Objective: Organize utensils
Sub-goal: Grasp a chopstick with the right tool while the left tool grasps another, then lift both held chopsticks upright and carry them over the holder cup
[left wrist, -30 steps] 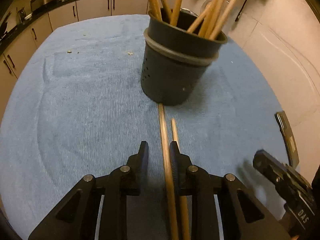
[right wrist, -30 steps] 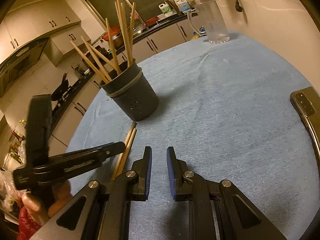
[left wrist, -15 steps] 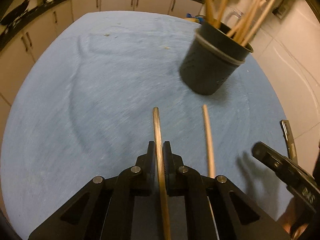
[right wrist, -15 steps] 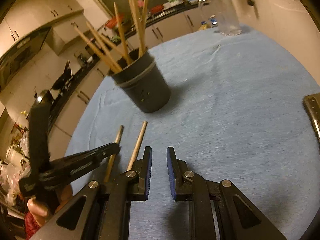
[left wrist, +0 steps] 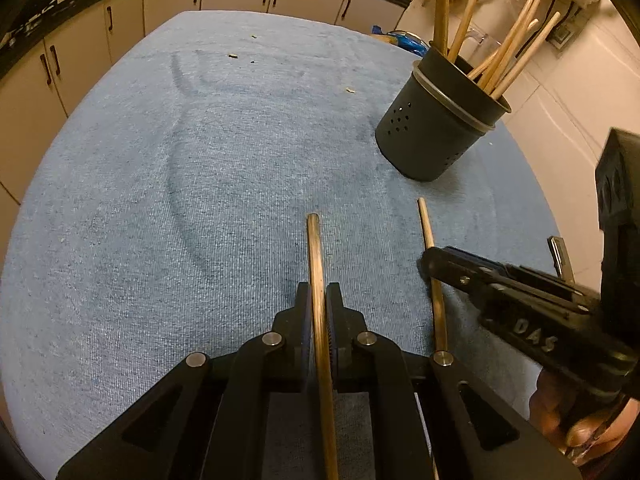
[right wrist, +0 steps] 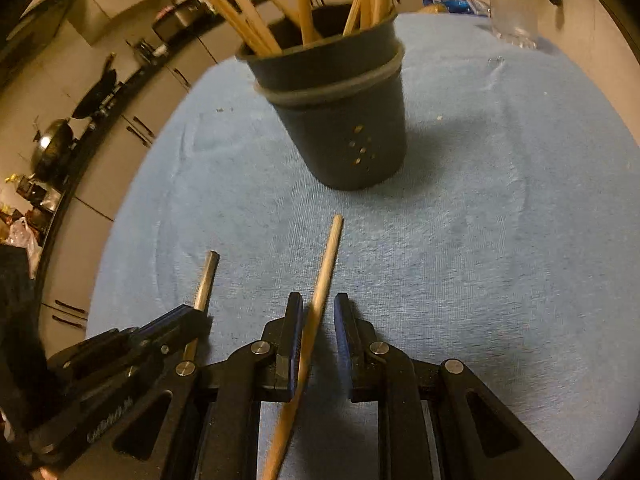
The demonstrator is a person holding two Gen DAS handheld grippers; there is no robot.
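A dark perforated holder [left wrist: 432, 136] [right wrist: 344, 136] full of wooden chopsticks stands on the blue cloth [left wrist: 200, 200]. My left gripper [left wrist: 319, 292] [right wrist: 192, 316] is shut on one chopstick [left wrist: 314, 248] [right wrist: 206, 280], whose tip pokes out ahead of the fingers. A second chopstick [left wrist: 426, 224] [right wrist: 330, 252] lies on the cloth just to its right. My right gripper [right wrist: 316, 304] [left wrist: 434, 262] straddles that one: the stick runs between the jaws close to the left finger, with a gap on the other side, so nothing is gripped.
A clear glass jug [right wrist: 512, 0] stands at the far end of the table, behind the holder. A metal piece [left wrist: 560, 252] lies at the table's right edge. Crumbs [left wrist: 232, 55] dot the far cloth. Kitchen cabinets [left wrist: 80, 40] surround the table. A hand [left wrist: 580, 428] holds the right gripper.
My left gripper shut on one chopstick and drew it left, apart from the other. The right gripper swung in until the second chopstick lay between its jaws.
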